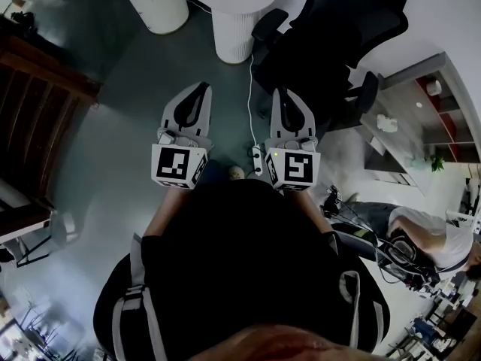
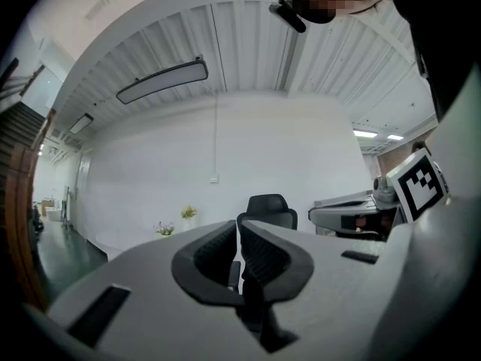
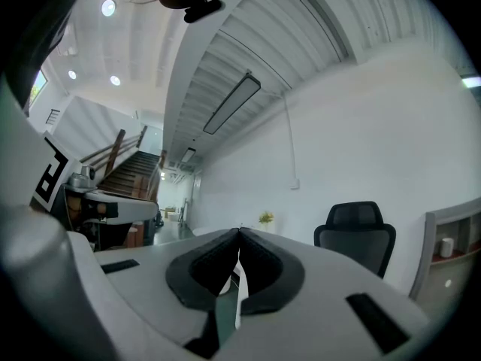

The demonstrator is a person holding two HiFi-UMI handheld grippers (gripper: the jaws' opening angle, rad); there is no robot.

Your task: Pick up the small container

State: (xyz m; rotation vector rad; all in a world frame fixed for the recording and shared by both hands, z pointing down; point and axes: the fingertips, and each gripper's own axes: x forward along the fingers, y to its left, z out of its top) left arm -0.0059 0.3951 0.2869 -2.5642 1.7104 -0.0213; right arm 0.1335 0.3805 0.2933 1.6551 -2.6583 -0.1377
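No small container shows in any view. In the head view my left gripper (image 1: 202,89) and right gripper (image 1: 284,94) are held side by side above the grey floor, close to the person's dark torso, tips pointing away. Both have their jaws pressed together with nothing between them. The left gripper view shows the left gripper (image 2: 238,228) shut and aimed at a white wall and ceiling. In the right gripper view the right gripper (image 3: 240,233) is shut too, facing the same wall.
A white table on round pedestals (image 1: 234,28) stands ahead, with a black office chair (image 1: 331,36) to its right. A white cable and power strip (image 1: 257,160) lie on the floor. Wooden stairs (image 1: 37,89) rise at left; a shelf unit (image 1: 421,119) stands at right.
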